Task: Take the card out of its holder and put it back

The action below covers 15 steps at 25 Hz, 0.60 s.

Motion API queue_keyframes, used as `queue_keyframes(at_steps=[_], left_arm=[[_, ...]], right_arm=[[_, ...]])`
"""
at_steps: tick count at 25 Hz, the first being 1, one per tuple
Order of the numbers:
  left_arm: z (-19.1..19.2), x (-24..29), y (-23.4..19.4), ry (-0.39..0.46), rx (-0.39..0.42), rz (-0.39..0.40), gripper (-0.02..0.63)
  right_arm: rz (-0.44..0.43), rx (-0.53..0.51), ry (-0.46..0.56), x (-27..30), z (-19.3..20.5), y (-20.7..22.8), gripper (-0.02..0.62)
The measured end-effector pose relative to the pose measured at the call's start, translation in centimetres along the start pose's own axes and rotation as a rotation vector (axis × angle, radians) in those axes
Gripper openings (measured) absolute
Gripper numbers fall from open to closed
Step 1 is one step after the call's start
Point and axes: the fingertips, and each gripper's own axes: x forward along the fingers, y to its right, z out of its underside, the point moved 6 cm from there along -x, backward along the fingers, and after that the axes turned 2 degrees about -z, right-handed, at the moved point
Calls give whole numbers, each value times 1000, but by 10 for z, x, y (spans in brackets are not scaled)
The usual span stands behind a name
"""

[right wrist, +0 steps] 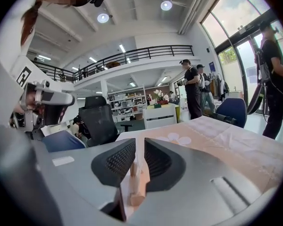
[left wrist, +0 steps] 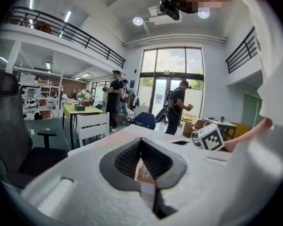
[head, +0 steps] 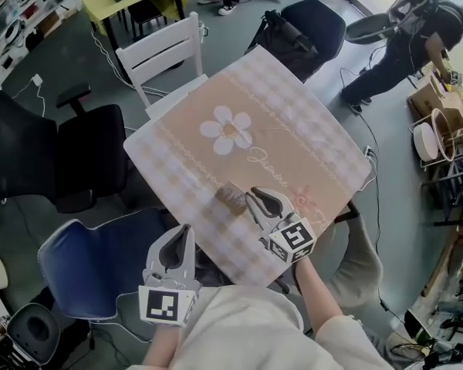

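A small brown card holder (head: 230, 196) lies on the checked cloth with a flower print that covers the table (head: 239, 106), near its front edge. My right gripper (head: 251, 196) has its tips right beside the holder. In the right gripper view its jaws (right wrist: 139, 145) stand a little apart, and the wooden holder (right wrist: 134, 185) shows in the narrow gap without being pressed. My left gripper (head: 185, 231) hovers at the table's near left edge, tips together. In the left gripper view (left wrist: 141, 142) the printed brown holder (left wrist: 143, 172) shows through the hollow behind its closed tips. I cannot make out the card on its own.
A white chair (head: 163, 56) stands at the table's far left side. A black office chair (head: 77, 153) and a blue seat (head: 100, 260) are to the left, a dark chair (head: 309, 21) beyond. A person (head: 417, 37) stands at the upper right.
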Motion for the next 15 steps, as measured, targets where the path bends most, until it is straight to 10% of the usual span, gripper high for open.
queue_keyframes(at_steps=[15], left_arm=[[-16,-5,21,71,55,89,0]], right_arm=[[276,108,308,-122,-76,-39,3]])
